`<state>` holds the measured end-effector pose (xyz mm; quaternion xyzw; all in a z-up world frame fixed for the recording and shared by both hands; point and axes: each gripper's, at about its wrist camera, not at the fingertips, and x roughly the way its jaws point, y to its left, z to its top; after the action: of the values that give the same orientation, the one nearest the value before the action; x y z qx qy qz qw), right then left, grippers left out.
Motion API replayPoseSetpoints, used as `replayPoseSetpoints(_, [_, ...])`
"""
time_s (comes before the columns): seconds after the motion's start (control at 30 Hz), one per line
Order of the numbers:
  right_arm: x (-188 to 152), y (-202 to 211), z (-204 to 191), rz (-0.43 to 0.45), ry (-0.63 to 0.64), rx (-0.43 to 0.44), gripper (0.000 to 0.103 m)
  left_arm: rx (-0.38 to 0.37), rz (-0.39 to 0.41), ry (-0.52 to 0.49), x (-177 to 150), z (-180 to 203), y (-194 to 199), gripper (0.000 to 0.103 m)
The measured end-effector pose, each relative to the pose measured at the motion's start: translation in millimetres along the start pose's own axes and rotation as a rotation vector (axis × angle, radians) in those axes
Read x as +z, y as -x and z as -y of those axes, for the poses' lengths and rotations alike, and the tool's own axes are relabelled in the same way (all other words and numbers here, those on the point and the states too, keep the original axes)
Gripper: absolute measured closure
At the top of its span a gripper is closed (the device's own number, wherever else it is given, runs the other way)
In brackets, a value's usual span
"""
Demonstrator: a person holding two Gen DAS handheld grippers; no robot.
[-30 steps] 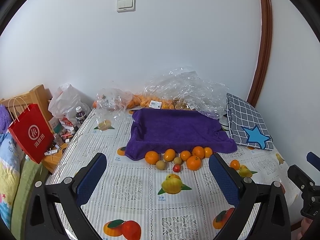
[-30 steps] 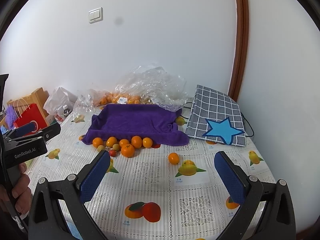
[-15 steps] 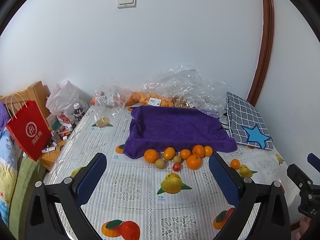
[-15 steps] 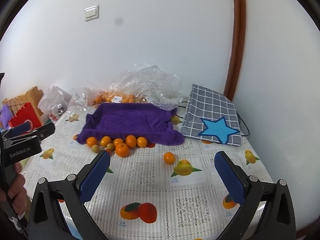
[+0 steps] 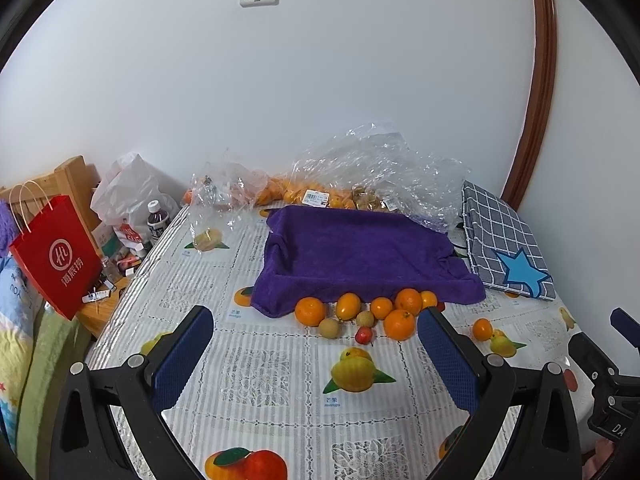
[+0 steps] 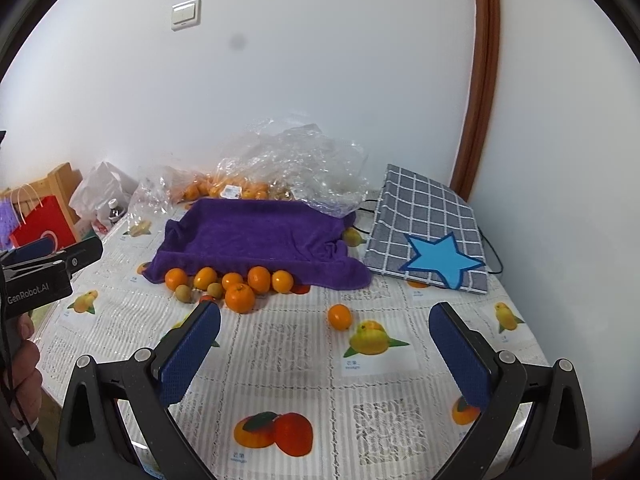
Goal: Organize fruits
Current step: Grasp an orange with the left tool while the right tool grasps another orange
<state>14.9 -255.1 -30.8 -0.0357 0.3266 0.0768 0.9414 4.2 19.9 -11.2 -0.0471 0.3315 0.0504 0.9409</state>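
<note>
A purple towel-lined tray (image 5: 360, 256) sits mid-table, also in the right wrist view (image 6: 256, 236). Several oranges (image 5: 310, 311) (image 6: 240, 298), small brown fruits (image 5: 330, 327) and a small red fruit (image 5: 363, 336) lie in a cluster along its front edge. One lone orange (image 5: 482, 329) (image 6: 340, 317) lies apart to the right. My left gripper (image 5: 316, 360) is open and empty, well short of the cluster. My right gripper (image 6: 324, 352) is open and empty, just short of the lone orange.
Clear plastic bags of oranges (image 5: 320, 196) lie behind the tray against the wall. A grey checked cloth bag with a blue star (image 6: 432, 236) lies right. A red paper bag (image 5: 56, 256) and clutter stand off the table's left edge. The tablecloth (image 6: 288, 360) bears printed fruit pictures.
Both views have shifted slightly, the scene sliding a little; the fruits and tray have not moved. Both grippers stay open.
</note>
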Motion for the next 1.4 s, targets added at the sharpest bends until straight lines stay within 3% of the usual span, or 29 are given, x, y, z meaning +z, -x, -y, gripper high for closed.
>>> replayPoseSetpoints(0.27, [-4,-24,1,-0.009,-0.019,0.003,0.001,-0.01,-0.022,0.006,-5,-7,-23,0.0])
replayPoseSetpoints(0.63, [-22,-74,8,-0.093,-0.053,0.031,0.002,-0.027,-0.054,0.03,-9,-19,-60,0.003])
replayPoseSetpoints(0.9, [-47,-131,24,-0.2,-0.065,0.013,0.034,0.001,-0.11,0.029,-24,-31,-96,0.015])
replayPoseSetpoints(0.97, [-51,-144,25,-0.21,-0.051,0.003,0.037,0.005,-0.123,0.029,-28,-35,-105,0.016])
replayPoseSetpoints(1.07, [-54,-161,28,-0.214,-0.061,0.011,0.043,-0.021,-0.171,0.038,-34,-39,-120,0.027])
replayPoseSetpoints(1.2, [-54,-187,36,-0.249,-0.119,0.066,0.049,-0.043,-0.198,0.016,-42,-40,-134,0.027])
replayPoseSetpoints(1.4, [-53,-212,37,-0.296,-0.129,0.079,0.06,-0.097,-0.241,0.005,-47,-36,-152,0.027])
